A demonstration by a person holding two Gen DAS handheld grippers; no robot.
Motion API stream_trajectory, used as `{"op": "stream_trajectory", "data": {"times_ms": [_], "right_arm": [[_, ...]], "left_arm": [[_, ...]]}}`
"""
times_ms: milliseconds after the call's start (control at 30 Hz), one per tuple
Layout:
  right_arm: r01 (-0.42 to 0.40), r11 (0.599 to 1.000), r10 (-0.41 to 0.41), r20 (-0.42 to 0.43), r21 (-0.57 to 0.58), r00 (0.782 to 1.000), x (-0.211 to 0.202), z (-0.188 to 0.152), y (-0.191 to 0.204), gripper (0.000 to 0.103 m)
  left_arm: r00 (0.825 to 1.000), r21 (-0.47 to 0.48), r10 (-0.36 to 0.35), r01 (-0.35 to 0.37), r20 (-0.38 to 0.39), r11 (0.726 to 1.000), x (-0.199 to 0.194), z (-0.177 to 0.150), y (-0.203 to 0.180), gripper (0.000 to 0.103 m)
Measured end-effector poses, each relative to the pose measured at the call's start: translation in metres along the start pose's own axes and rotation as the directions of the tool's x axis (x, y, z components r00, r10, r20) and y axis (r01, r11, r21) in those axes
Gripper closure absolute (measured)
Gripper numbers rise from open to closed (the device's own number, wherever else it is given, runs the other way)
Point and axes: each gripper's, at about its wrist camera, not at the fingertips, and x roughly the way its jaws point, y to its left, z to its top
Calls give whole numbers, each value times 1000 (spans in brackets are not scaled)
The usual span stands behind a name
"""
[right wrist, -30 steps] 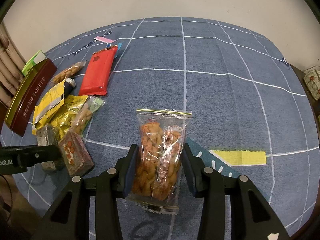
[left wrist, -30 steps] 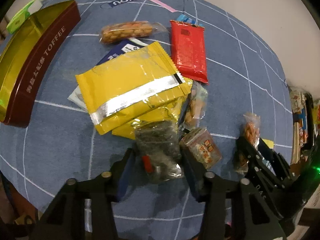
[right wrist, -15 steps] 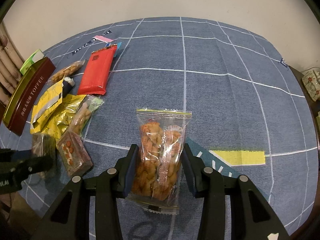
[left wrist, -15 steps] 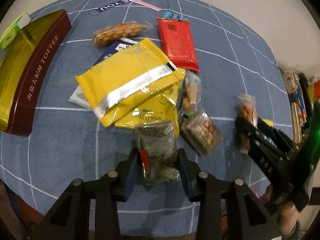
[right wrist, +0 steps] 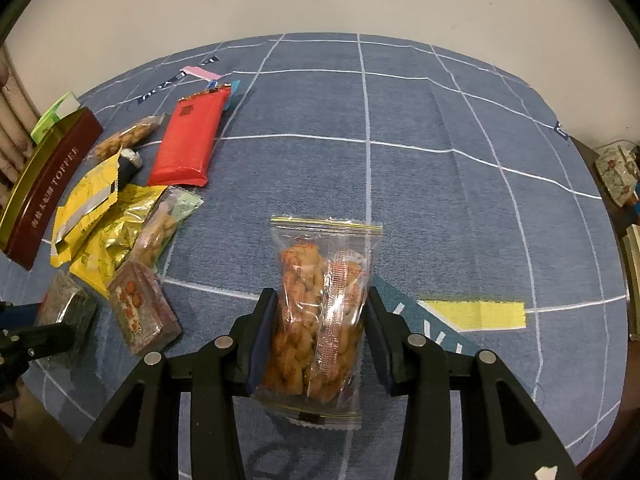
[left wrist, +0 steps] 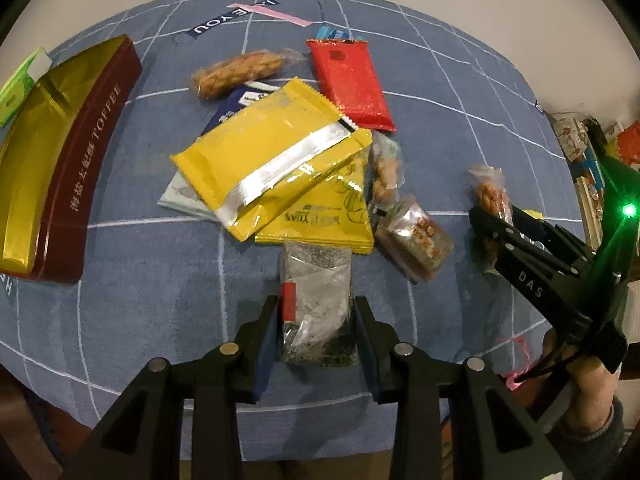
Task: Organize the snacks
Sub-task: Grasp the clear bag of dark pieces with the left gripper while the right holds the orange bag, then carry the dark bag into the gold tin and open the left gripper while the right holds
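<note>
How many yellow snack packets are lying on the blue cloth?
2. A yellow packet with a silver seam strip lies on top of the pile, overlapping a shiny gold-yellow packet with printed lettering beneath it. More could be hidden under the pile.

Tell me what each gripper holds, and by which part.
Left gripper grips the dark seaweed packet by its long sides, near its lower end. Right gripper grips the clear twisted-snack bag by its sides, lower half.

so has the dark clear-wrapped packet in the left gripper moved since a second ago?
Yes. The dark clear-wrapped packet has slid toward the camera, clear of the yellow foil pouches it overlapped.
</note>
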Motion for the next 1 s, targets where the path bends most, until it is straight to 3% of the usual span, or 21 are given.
{"op": "stream_trajectory", "data": {"times_ms": [533, 800, 1000], "right_arm": [[15, 1000, -15, 0, 0, 1000, 1, 0, 2, 63], [31, 999, -31, -3, 16, 1000, 2, 1, 2, 63], [47, 998, -47, -10, 34, 999, 3, 1, 4, 63]], "left_arm": [[998, 71, 5, -10, 70, 997, -32, -4, 12, 67], [989, 42, 23, -29, 148, 999, -62, 10, 47, 67], [977, -7, 73, -73, 200, 997, -80, 31, 94, 67]]}}
